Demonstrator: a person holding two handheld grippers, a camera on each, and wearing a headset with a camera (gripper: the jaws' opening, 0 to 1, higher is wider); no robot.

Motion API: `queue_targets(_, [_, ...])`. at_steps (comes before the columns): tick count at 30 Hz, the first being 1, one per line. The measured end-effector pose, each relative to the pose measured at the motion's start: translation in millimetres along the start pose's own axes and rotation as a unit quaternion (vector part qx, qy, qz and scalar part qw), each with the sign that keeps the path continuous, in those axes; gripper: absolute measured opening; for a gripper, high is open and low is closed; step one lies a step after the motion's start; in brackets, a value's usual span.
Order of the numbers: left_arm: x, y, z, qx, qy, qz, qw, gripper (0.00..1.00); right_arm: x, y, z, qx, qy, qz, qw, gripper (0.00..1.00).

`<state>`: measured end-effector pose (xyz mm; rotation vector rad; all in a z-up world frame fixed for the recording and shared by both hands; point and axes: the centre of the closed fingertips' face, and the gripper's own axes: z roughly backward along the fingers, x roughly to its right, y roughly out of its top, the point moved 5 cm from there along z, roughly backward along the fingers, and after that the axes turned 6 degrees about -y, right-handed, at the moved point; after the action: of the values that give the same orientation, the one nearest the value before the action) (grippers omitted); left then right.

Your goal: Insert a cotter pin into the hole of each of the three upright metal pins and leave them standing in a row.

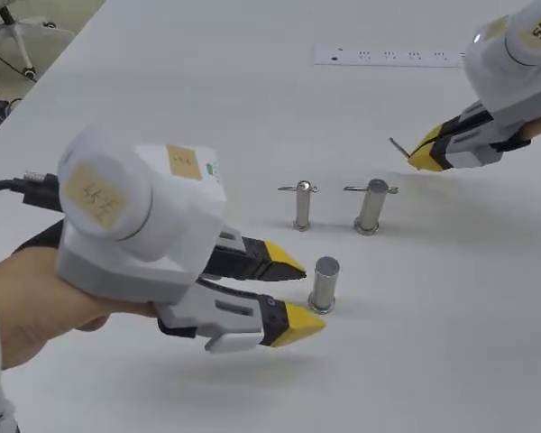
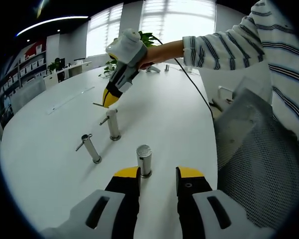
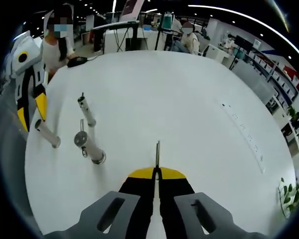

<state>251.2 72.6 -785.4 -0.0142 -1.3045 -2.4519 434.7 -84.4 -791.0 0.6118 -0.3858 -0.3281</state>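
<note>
We see three short, shiny steel pins standing upright on the white counter (image 1: 189, 99). The back-left pin (image 1: 302, 209) has a thin cotter pin (image 1: 288, 188) crosswise through its top, and the back-right pin (image 1: 371, 209) has a second cotter pin (image 1: 353, 189). The near pin (image 1: 325, 284) is bare and flat-topped. Our left hand-held gripper (image 1: 308, 298) hovers just beside it, jaws apart. Our right hand-held gripper (image 1: 417, 155), well apart from them, pinches a loose cotter pin (image 1: 398, 147) between its yellow tips.

White table (image 1: 162, 99) bears three upright pins (image 1: 325, 284) and a power strip (image 1: 388, 57).
</note>
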Motion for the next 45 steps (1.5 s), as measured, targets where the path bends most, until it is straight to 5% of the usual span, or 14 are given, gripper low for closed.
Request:
queue_targets(17, [3.3,-4.0,6.2,0.006,0.022,0.018,0.9996,0.28,-27.3,3.8,41.2,0.036,-0.028,-0.001,0.999,0.02])
queue_targets(24, [1.7,7.3,12.8,0.051,0.027,0.051,0.997,0.28,-43.4,-0.3,56.5,0.048,-0.023,-0.022,0.9984,0.02])
queue_targets(39, [-4.8,24.6,15.9,0.088,0.027,0.072,0.9931,0.22,-97.0,-0.3,80.9,0.067,-0.024,-0.018,0.9973,0.02])
queue_targets(45, [-6.5,33.4,14.0,0.115,0.024,0.102,0.9878,0.18,-114.4,7.6,86.3,0.079,-0.036,-0.003,0.9962,0.02])
